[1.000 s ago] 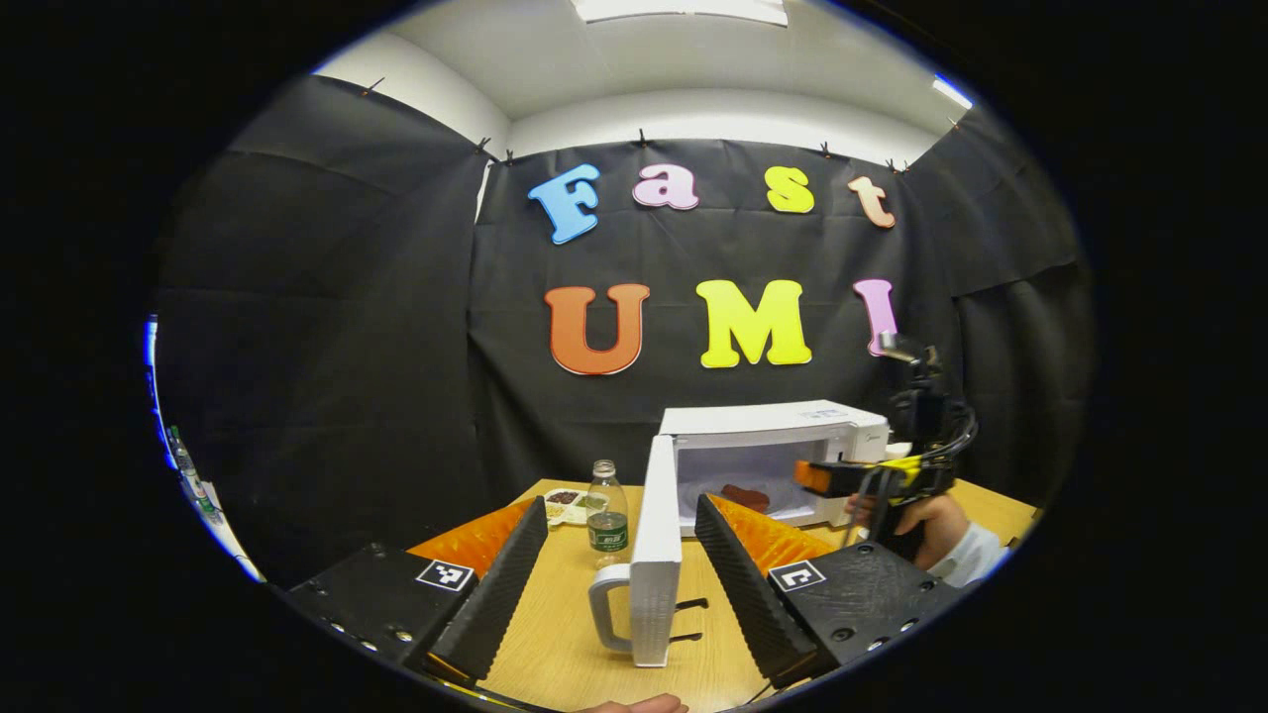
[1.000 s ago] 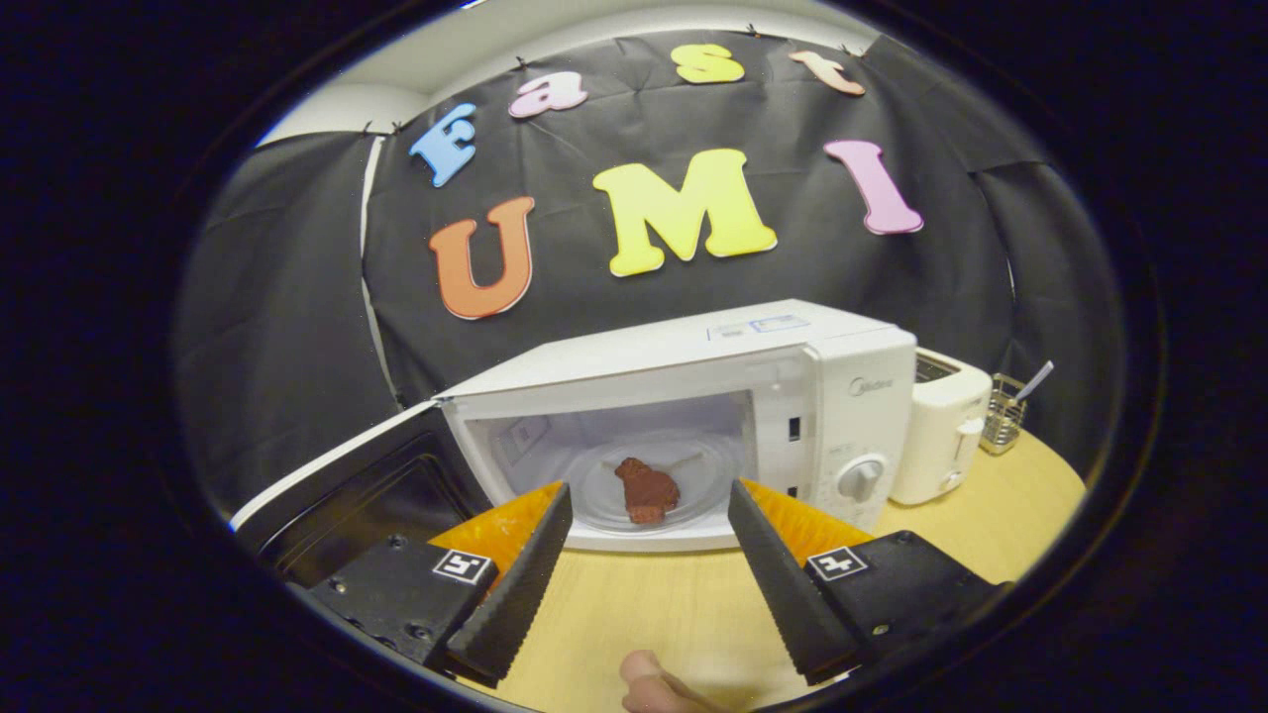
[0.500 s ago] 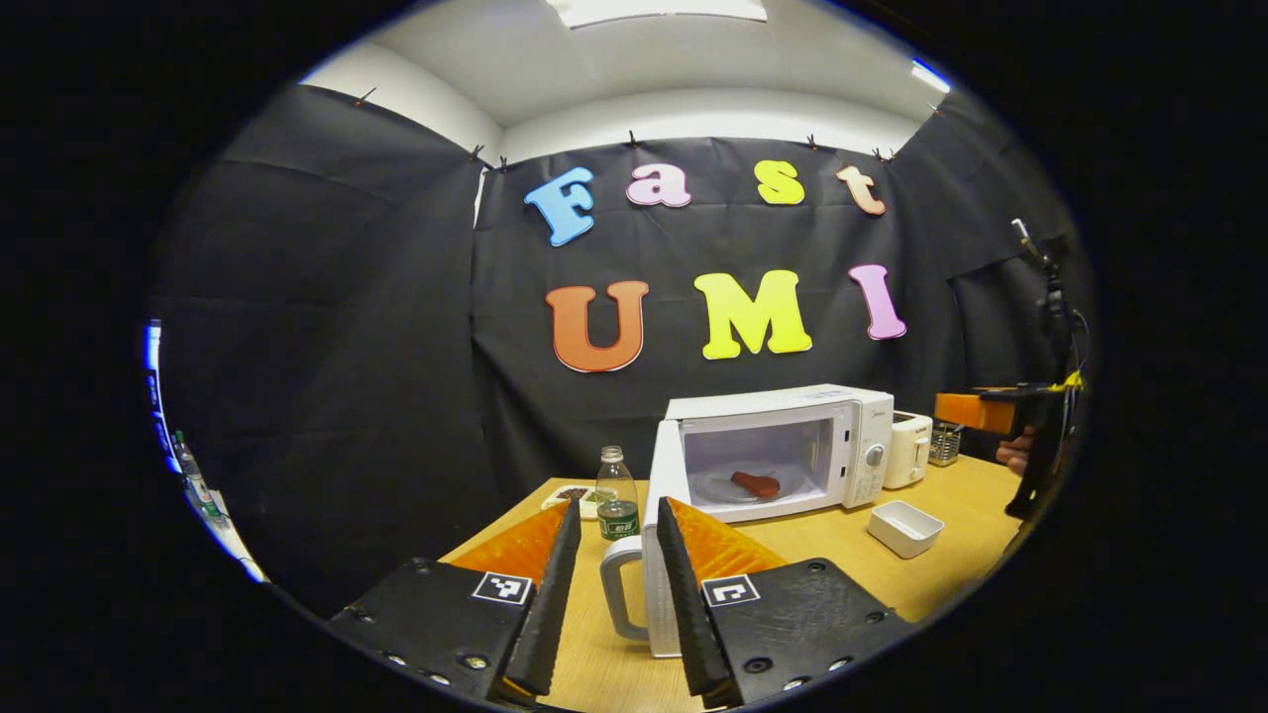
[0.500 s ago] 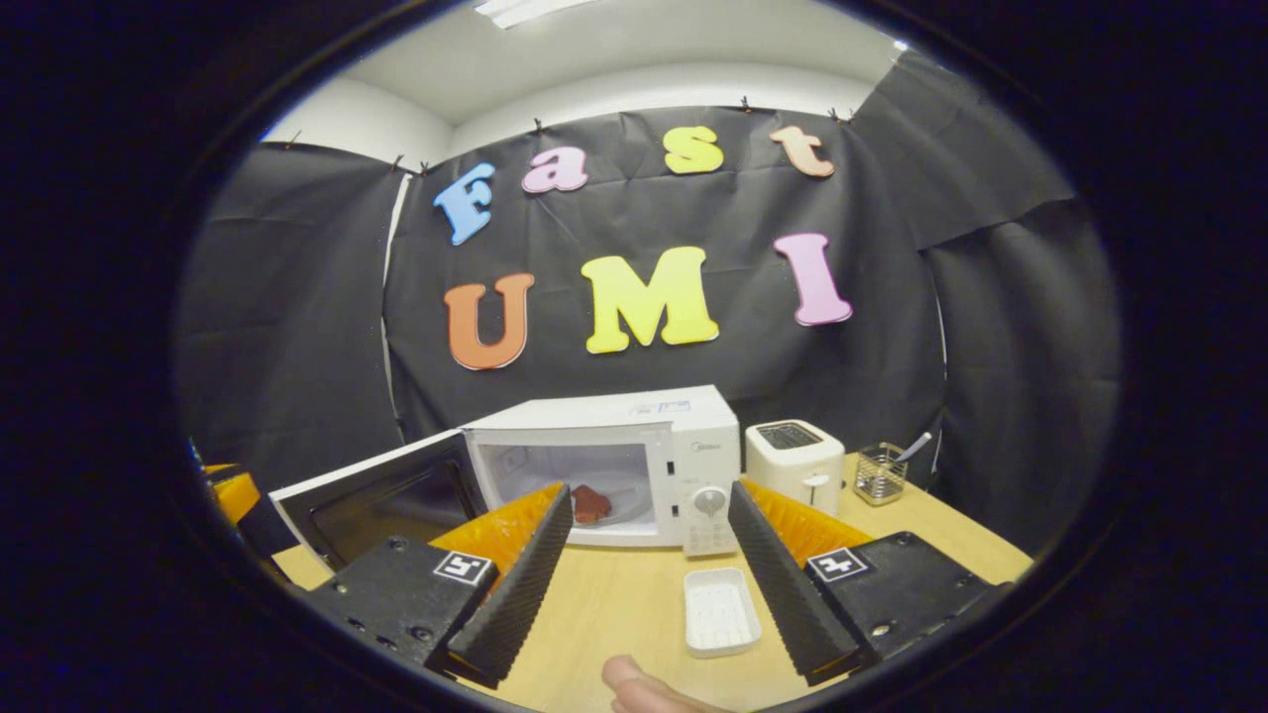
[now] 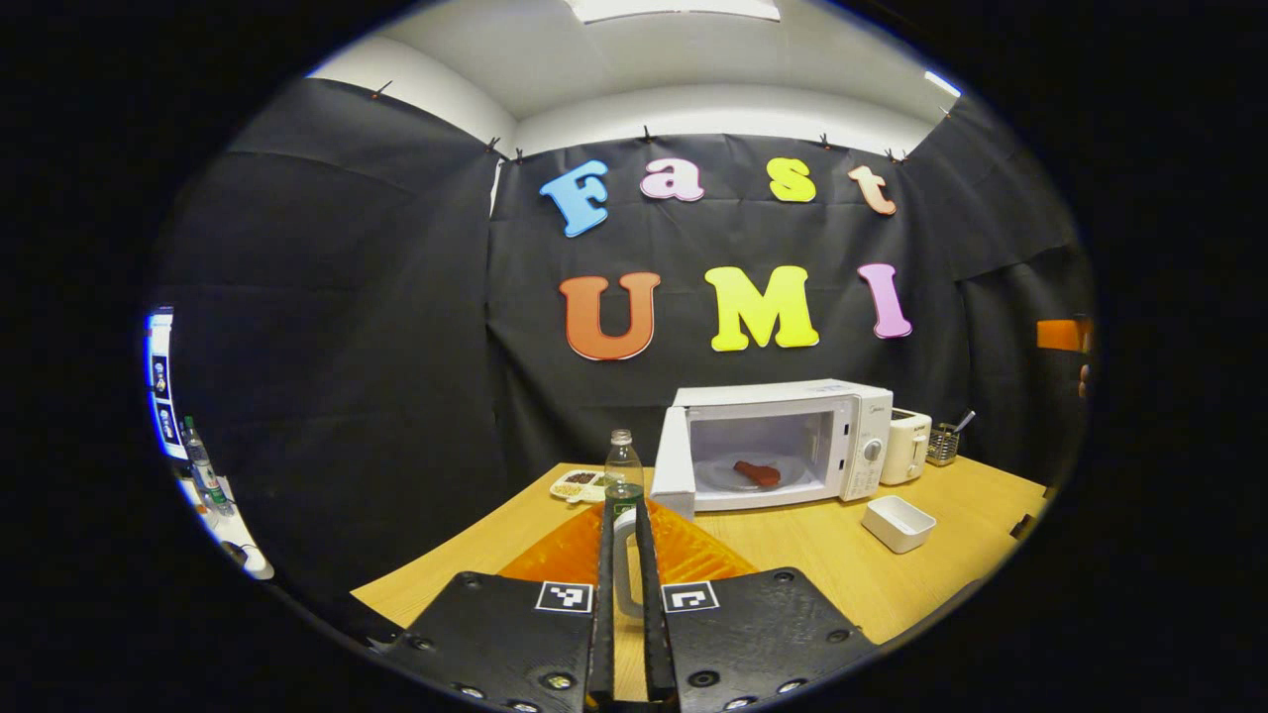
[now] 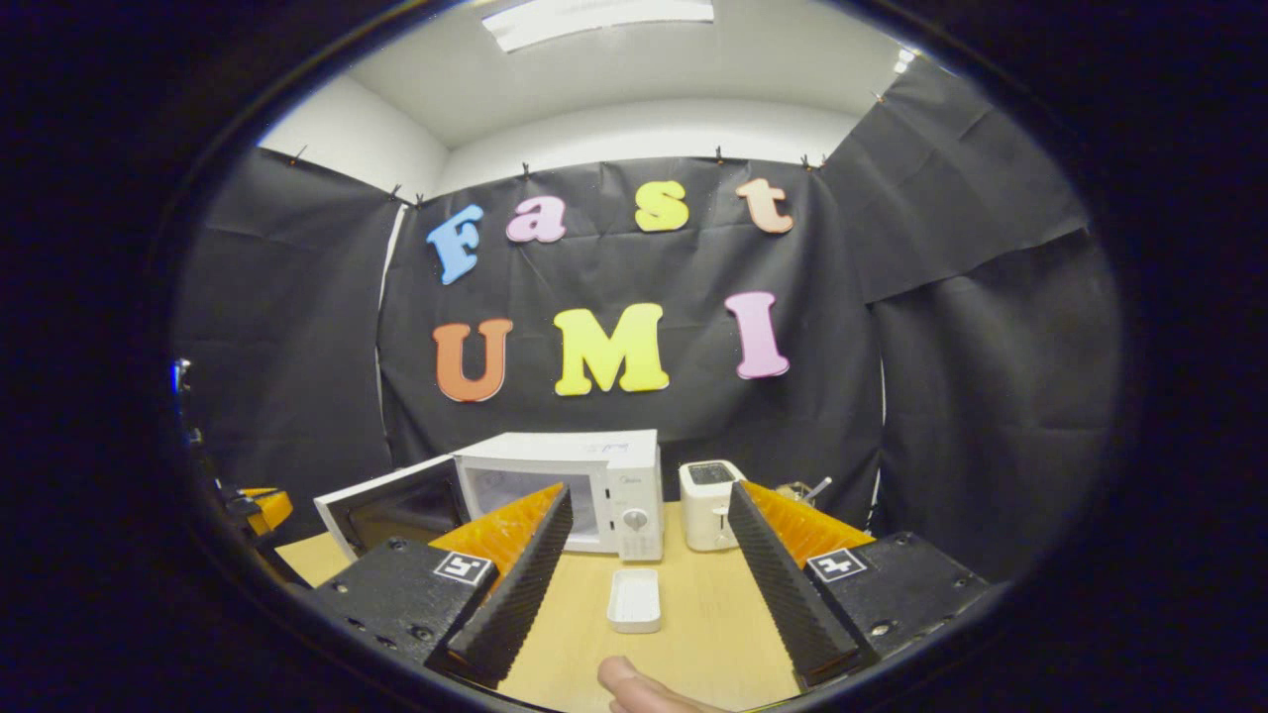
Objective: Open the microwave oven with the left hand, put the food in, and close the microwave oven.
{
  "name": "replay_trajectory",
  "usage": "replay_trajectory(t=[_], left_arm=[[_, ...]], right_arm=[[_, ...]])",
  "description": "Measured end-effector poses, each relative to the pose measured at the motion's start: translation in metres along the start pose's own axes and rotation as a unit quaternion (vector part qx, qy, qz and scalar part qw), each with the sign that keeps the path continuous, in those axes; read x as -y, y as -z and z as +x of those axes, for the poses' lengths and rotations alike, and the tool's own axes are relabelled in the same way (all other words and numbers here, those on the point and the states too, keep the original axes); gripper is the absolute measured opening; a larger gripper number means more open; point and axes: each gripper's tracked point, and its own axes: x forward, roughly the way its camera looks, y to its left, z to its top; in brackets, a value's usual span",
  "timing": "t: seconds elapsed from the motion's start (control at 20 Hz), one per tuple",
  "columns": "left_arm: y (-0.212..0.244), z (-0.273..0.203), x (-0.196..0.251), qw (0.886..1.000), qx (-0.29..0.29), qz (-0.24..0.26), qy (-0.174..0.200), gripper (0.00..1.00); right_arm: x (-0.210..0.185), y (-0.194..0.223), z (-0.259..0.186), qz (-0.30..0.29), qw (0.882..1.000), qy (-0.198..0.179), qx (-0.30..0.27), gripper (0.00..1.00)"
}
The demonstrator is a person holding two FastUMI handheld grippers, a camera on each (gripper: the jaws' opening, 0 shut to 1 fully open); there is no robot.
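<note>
The white microwave (image 5: pixel 792 416) stands at the back of the wooden table with its door (image 5: pixel 674 465) swung open. A reddish-brown piece of food (image 5: pixel 758 473) lies on the glass plate inside. My left gripper (image 5: pixel 624 510) is shut on the door's white handle (image 5: pixel 622 569), which shows in the narrow gap between the fingers. My right gripper (image 6: pixel 649 490) is open and holds nothing, well back from the microwave (image 6: pixel 565 465) and its open door (image 6: pixel 391 500). It also shows at the far right of the left gripper view as the right gripper (image 5: pixel 1065 337), held high.
A small white dish (image 6: pixel 634 599) lies on the table in front of the microwave. A toaster (image 5: pixel 906 446) and a wire utensil holder (image 5: pixel 946 443) stand to its right. A water bottle (image 5: pixel 622 460) and a snack tray (image 5: pixel 580 483) sit left of the door. A thumb (image 6: pixel 634 683) shows below.
My left gripper's fingers came together on the door handle. The right gripper drew back and up from the microwave, leaving the food on the plate.
</note>
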Motion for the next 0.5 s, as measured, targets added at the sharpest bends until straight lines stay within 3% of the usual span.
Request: replay_trajectory(t=[0.05, 0.1, 0.15, 0.2, 0.25, 0.3, 0.35, 0.4, 0.45, 0.5], left_arm=[[0.005, 0.003, -0.007, 1.000, -0.009, -0.006, -0.005, 0.11], [0.009, 0.004, -0.010, 1.000, -0.014, -0.013, -0.007, 0.11], [0.015, 0.006, -0.012, 1.000, -0.018, -0.021, 0.003, 0.11], [0.014, 0.016, -0.016, 1.000, -0.017, -0.025, -0.009, 0.17], [0.020, 0.013, -0.011, 0.999, -0.023, -0.030, -0.002, 0.00], [0.025, 0.021, -0.017, 1.000, -0.022, -0.022, -0.002, 0.00], [0.030, 0.029, -0.024, 0.999, -0.027, -0.015, -0.011, 0.00], [0.040, 0.033, -0.023, 0.999, -0.037, -0.015, -0.008, 0.11], [0.044, 0.039, -0.020, 0.999, -0.040, -0.018, -0.002, 0.00], [0.048, 0.044, -0.020, 0.999, -0.043, -0.020, -0.001, 0.00]], right_arm=[[0.006, -0.007, -0.007, 0.000, 1.000, 0.003, 0.007, 1.00], [0.008, -0.011, -0.015, -0.002, 1.000, 0.004, 0.012, 0.89], [0.010, -0.014, -0.021, -0.004, 1.000, 0.002, 0.016, 0.89], [0.010, -0.018, -0.026, -0.008, 1.000, 0.001, 0.021, 1.00], [0.012, -0.021, -0.030, -0.011, 1.000, 0.001, 0.025, 1.00], [0.012, -0.023, -0.032, -0.015, 0.999, 0.002, 0.029, 1.00], [0.012, -0.025, -0.035, -0.018, 0.999, 0.002, 0.032, 0.89], [0.012, -0.026, -0.036, -0.020, 0.999, 0.002, 0.034, 0.89], [0.011, -0.027, -0.037, -0.020, 0.999, 0.002, 0.036, 0.89], [0.010, -0.028, -0.039, -0.022, 0.999, 0.001, 0.036, 0.89]])
